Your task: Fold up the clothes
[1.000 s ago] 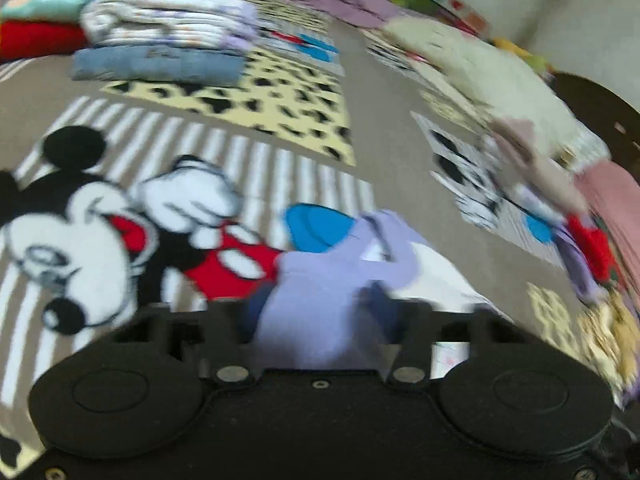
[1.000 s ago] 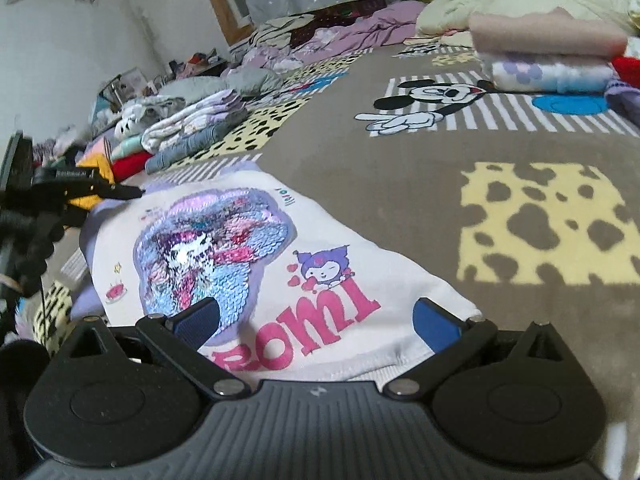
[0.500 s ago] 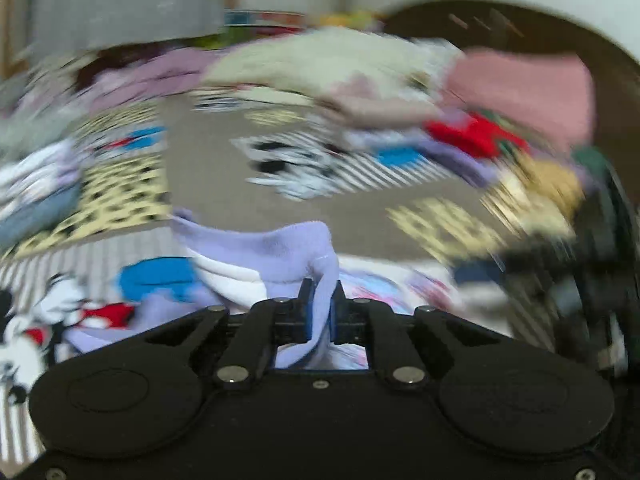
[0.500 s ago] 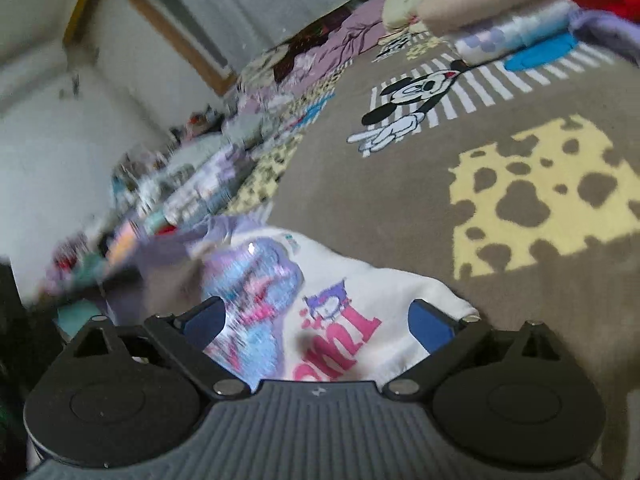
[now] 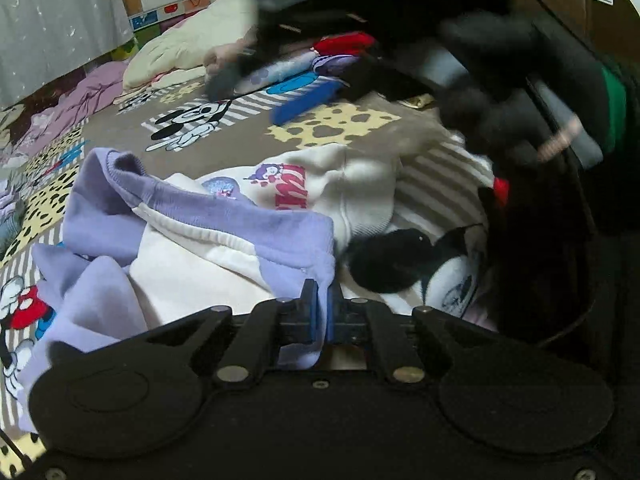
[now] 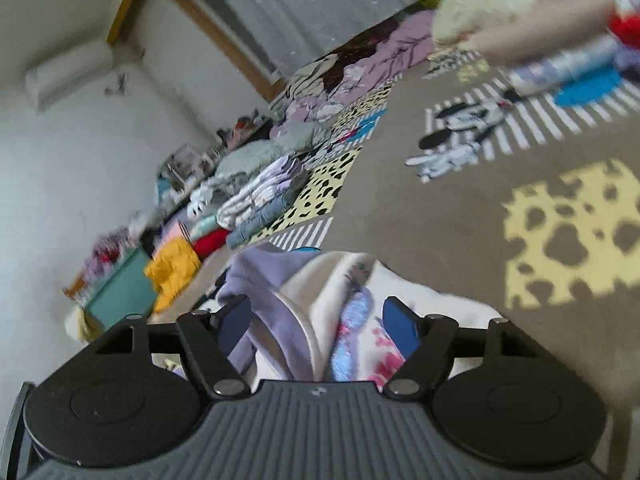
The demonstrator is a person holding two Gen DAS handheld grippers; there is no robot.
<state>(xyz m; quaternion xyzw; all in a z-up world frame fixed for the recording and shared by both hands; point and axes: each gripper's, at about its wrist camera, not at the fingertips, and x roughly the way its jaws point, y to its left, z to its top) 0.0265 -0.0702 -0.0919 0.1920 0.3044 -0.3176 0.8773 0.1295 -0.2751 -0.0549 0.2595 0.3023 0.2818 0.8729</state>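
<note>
A white sweatshirt [image 5: 192,260] with purple sleeves and a pink-lettered cartoon print lies bunched on the patterned blanket. My left gripper [image 5: 322,292] is shut on the purple sleeve cuff [image 5: 296,240], which it holds draped over the shirt's body. In the right wrist view the same sweatshirt [image 6: 320,280] is gathered between the fingers of my right gripper [image 6: 316,320]. Its jaws are closing, with purple and white folds between the blue pads [image 6: 400,328] and a visible gap on the right side. The right gripper's blue fingertip [image 5: 304,102] shows blurred in the left wrist view, above the shirt.
The brown blanket [image 6: 440,220] carries cartoon-mouse and yellow spotted patches. Stacks of folded clothes [image 6: 264,192] line its left edge beside a teal box [image 6: 124,292] and a yellow garment [image 6: 174,268]. A cream bedding pile [image 5: 188,48] and more folded clothes [image 5: 344,46] lie at the far side.
My left gripper shut on the purple sleeve and swept it across over the shirt's body. My right gripper rose and rolled, and its jaws narrowed around the bunched shirt.
</note>
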